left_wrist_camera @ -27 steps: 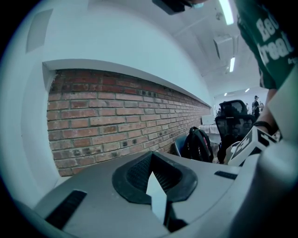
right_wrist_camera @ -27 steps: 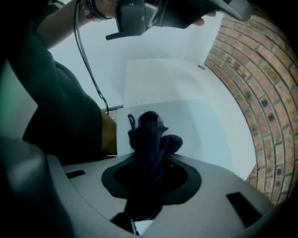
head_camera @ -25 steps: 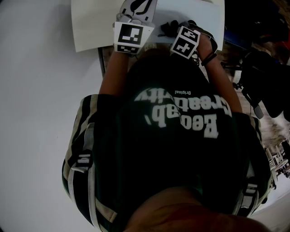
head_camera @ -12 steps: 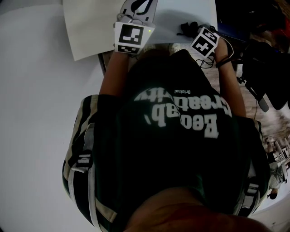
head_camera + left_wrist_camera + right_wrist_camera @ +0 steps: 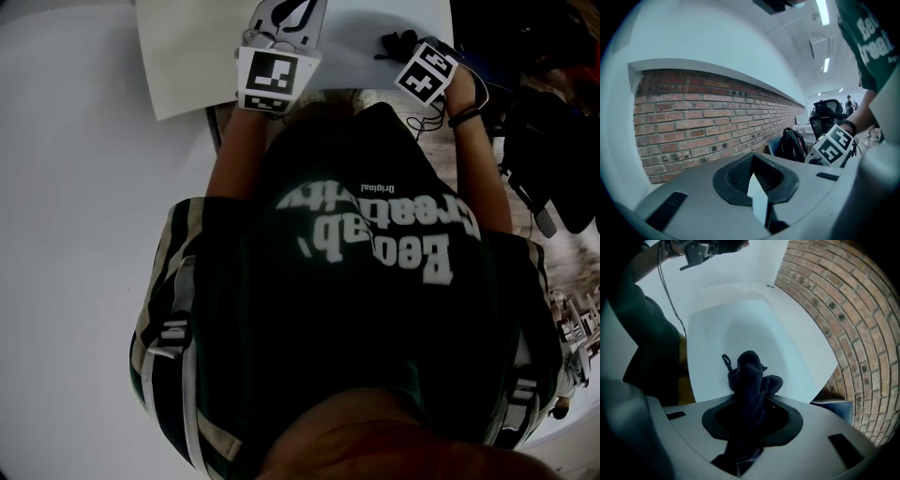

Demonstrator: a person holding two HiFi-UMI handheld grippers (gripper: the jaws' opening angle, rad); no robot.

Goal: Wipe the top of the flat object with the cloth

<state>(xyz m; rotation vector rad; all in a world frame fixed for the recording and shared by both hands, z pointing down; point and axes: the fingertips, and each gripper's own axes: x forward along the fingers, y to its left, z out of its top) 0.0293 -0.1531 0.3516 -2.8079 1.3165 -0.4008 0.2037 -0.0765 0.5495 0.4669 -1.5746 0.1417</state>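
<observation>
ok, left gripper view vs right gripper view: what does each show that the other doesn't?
Left only: the left gripper shut on the white sheet at its edge, a black backpack, ceiling lights. Right only: the right gripper shut on the dark cloth, with the sheet's top face beyond it. Both: the white sheet and the brick wall.
</observation>
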